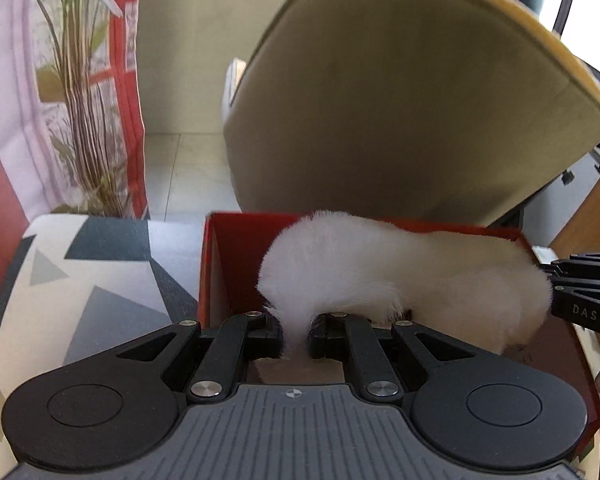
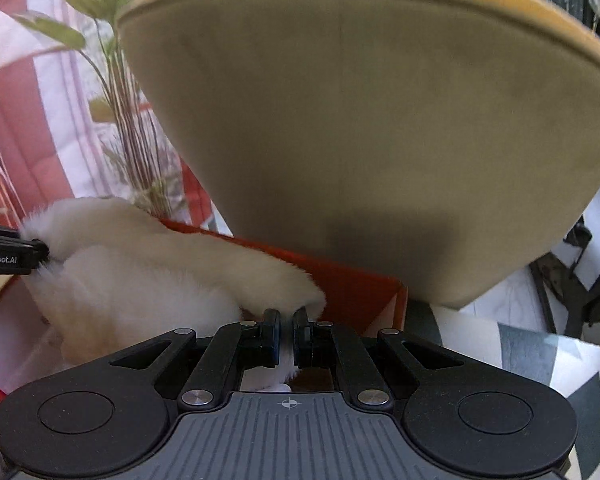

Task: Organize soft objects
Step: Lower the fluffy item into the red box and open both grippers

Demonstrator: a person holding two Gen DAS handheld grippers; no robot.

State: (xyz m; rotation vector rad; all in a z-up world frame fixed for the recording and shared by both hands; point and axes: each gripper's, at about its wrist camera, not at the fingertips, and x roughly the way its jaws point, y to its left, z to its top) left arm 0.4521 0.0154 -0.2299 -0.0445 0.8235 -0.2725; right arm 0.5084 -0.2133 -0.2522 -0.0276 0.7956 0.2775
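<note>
Left claw [image 1: 296, 334] and right claw [image 2: 286, 338] each clenched on white fluffy cloth [image 1: 400, 276], red box [image 1: 228, 264] interior clearer from left

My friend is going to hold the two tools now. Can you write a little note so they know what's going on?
Left tool: shut on one end of the white fluffy thing.
Right tool: shut on its other end.
The fluffy thing hangs between them, partly inside the red box, which sits on the patterned cushion.
Done: brought over the box.
Left: probably lower it in and let go.
</note>
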